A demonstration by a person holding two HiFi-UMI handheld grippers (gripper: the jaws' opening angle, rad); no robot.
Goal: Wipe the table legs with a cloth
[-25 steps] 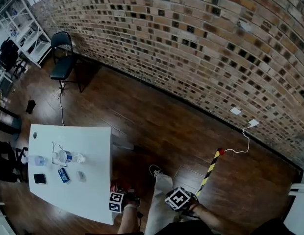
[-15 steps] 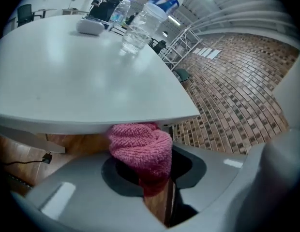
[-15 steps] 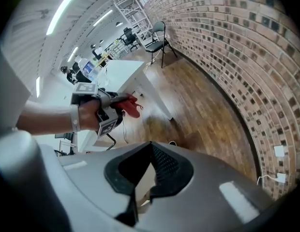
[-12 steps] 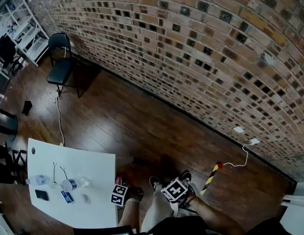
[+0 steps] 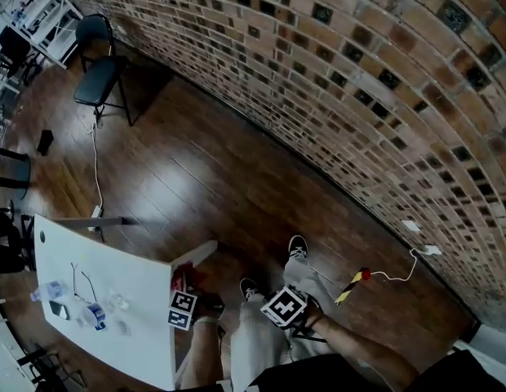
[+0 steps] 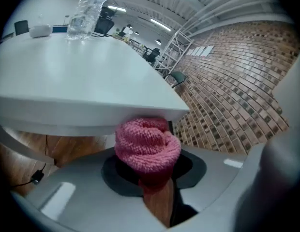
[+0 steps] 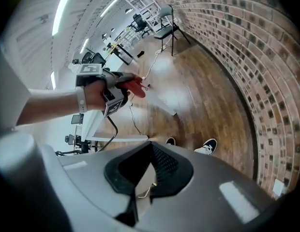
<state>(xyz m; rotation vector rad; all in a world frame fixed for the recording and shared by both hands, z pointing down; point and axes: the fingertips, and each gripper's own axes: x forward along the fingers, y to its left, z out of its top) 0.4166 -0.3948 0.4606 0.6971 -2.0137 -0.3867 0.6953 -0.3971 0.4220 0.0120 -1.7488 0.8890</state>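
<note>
The left hand-held gripper squeezes a pink cloth, bunched into a ball, right under the corner edge of the white bench. The right hand-held gripper is pinched tight with nothing in it, above the wood floor. A water bottle stands on the bench.

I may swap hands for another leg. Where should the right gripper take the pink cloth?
Take the pink cloth by its bunched end bulging past the left gripper, probably coming from in front, since that gripper pinches its lower part. The right gripper is shut; open it first.
</note>
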